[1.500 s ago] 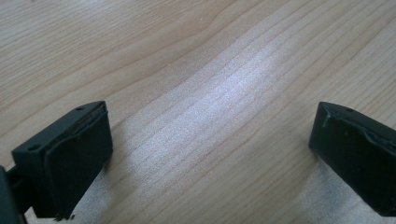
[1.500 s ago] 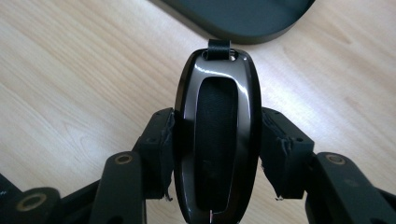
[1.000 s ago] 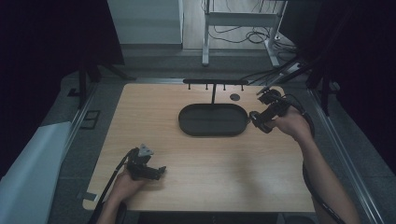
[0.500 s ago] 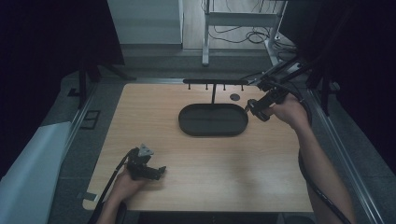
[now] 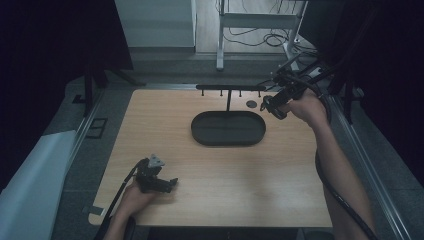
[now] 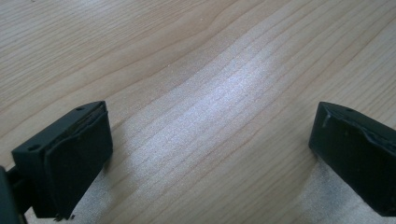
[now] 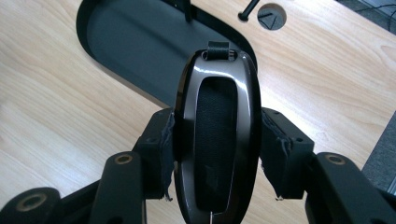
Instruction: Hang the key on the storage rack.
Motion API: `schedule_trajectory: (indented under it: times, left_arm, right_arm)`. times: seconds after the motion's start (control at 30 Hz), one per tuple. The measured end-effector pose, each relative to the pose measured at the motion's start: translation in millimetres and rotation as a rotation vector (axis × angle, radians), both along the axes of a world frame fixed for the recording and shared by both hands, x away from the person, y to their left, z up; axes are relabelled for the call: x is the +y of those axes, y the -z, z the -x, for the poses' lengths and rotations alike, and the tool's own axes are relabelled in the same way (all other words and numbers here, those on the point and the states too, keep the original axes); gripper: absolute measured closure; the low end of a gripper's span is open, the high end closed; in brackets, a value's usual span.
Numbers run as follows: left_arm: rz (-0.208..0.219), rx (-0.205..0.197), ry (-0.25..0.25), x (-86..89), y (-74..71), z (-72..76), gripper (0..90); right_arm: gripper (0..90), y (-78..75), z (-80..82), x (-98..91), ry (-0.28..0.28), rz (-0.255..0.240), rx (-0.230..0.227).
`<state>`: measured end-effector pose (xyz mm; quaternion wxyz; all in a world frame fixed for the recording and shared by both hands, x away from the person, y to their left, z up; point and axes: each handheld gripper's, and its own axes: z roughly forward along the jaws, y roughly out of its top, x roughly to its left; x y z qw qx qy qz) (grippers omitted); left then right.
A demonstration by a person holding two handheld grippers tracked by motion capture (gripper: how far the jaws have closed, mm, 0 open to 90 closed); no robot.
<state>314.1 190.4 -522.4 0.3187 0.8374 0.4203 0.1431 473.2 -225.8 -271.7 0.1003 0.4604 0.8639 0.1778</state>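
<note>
From above, the right gripper [image 5: 270, 103] is held up in the air near the far right corner of the wooden table [image 5: 165, 130], just beside the end of a black hook rack [image 5: 230, 88] whose post rises from a dark oval tray [image 5: 202, 136]; what sits between its tips is too small to make out from there. The right gripper view settles it: the two padded jaws are clamped on the sides of a glossy black oval key fob [image 7: 217, 135] with a dark textured panel down its middle and a small strap loop [image 7: 218, 50] at its far end, held upright over the tray's rounded end [image 7: 116, 79]. That view also picks out a round cable hole [image 7: 272, 15] in the tabletop beyond the tray. Nearer the front left, the left gripper [image 5: 170, 183] lies low on the table in the person's hand, with its grey plate on top and its cable trailing off the near edge. The left gripper view shows its jaws standing wide apart, with bare wood grain [image 6: 210, 93] between them and nothing held.
</note>
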Motion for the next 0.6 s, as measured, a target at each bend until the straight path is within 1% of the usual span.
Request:
schedule_trajectory:
  times: [0.13,0.3,0.6]
  left_arm:
    - [0.003,-0.001,-0.002,-0.3,0.3,0.1,0.0]
    - [0.003,-0.002,-0.002,-0.3,0.3,0.1,0.0]
    - [0.003,-0.001,-0.002,-0.2,0.3,0.1,0.0]
  right_arm:
    - [49.1,-2.6,-4.5,-0.4,0.015,-0.005,-0.009]
    - [49.1,-2.0,-11.5,-1.0,0.033,-0.024,-0.012]
    - [49.1,-0.9,-25.2,6.9,0.058,-0.032,-0.023]
